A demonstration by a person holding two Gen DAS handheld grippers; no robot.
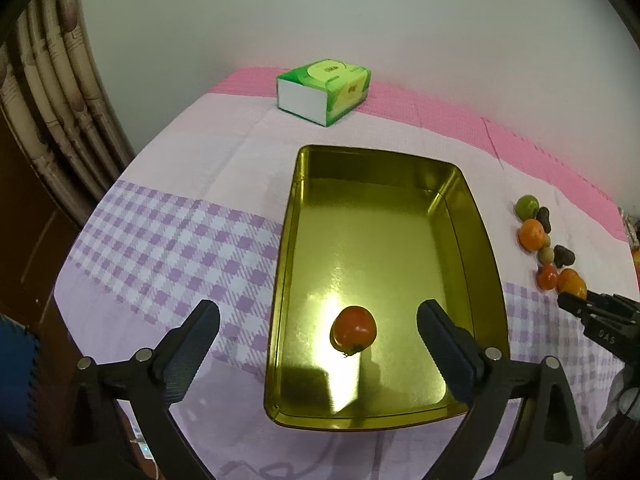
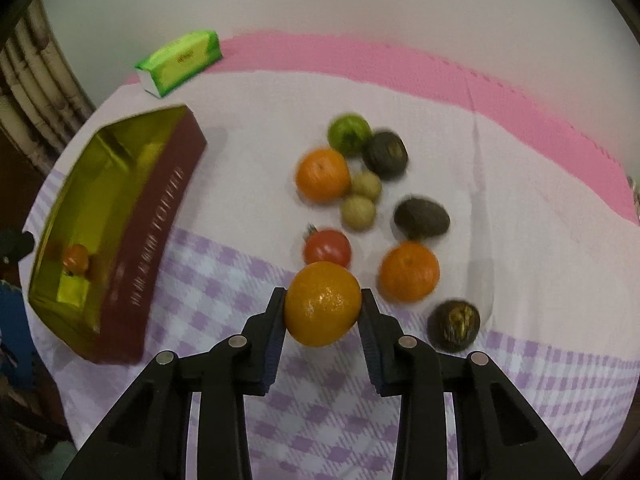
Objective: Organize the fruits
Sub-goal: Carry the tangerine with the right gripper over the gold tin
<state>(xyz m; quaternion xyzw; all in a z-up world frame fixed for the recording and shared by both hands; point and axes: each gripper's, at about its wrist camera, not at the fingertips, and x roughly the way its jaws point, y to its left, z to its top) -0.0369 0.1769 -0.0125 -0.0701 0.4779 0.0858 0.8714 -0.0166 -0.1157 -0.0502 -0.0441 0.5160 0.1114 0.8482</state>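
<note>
A gold-lined tin box [image 1: 472, 240] lies on the checked cloth, with one red tomato [image 1: 354, 329] on its floor. My left gripper [image 1: 318, 330] hangs over the box's near end, open wide, with the tomato loose between its fingers. My right gripper [image 2: 323, 306] is shut on an orange [image 2: 322, 303], held just above the cloth. Behind it lie several fruits: a tomato [image 2: 327, 248], two tangerines [image 2: 322, 175] [image 2: 409, 271], a green fruit [image 2: 349, 133], dark avocados [image 2: 421, 216] and two small brown fruits [image 2: 357, 212]. The box [image 2: 160, 236] sits to their left, maroon outside.
A green tissue box [image 1: 323, 90] stands at the table's far side by the wall. A dark cracked fruit [image 2: 454, 324] lies right of my right gripper. The table edge and a curtain [image 1: 52, 92] are on the left. My right gripper [image 1: 576, 304] shows at the left view's right edge.
</note>
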